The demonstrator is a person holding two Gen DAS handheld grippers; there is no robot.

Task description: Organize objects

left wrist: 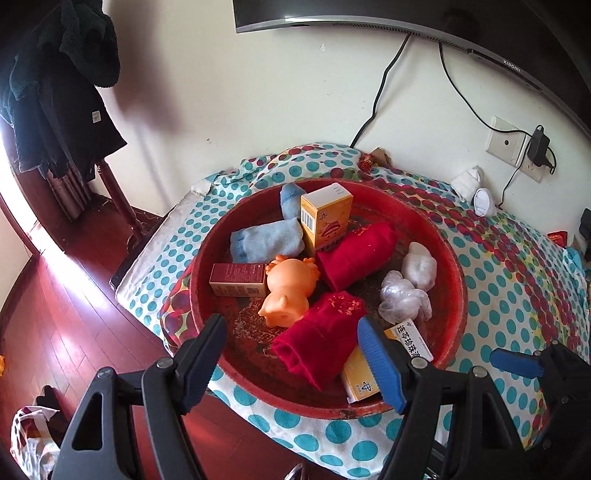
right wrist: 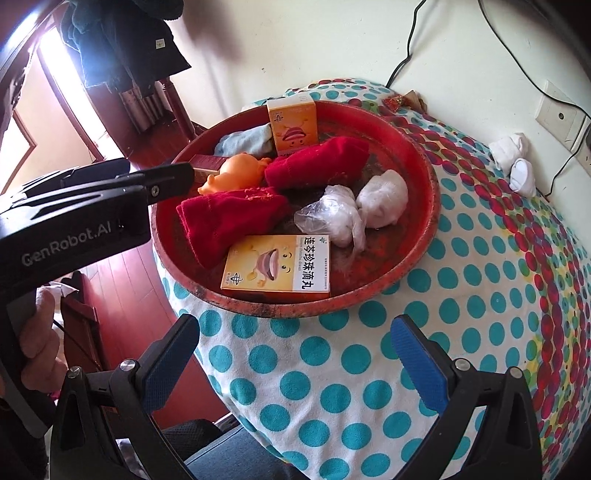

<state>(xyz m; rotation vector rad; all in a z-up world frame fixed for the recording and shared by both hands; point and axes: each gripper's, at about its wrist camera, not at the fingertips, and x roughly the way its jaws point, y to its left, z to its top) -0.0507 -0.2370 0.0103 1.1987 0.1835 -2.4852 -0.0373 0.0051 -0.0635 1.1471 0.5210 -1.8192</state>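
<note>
A round red basin [right wrist: 424,177] on the polka-dot cloth [right wrist: 332,369] holds two red socks [left wrist: 317,343], blue socks [left wrist: 266,240], an orange toy [left wrist: 288,291], white bundles [right wrist: 382,199] and boxes. A yellow box [right wrist: 277,264] lies flat at its near rim. The left gripper [left wrist: 295,354] hangs over that near edge, fingers spread wide and empty. The right gripper [right wrist: 295,354] hovers nearer the person, short of the basin, fingers likewise apart.

Dark coat [left wrist: 62,110], television [left wrist: 369,14], wall socket [left wrist: 508,146].
</note>
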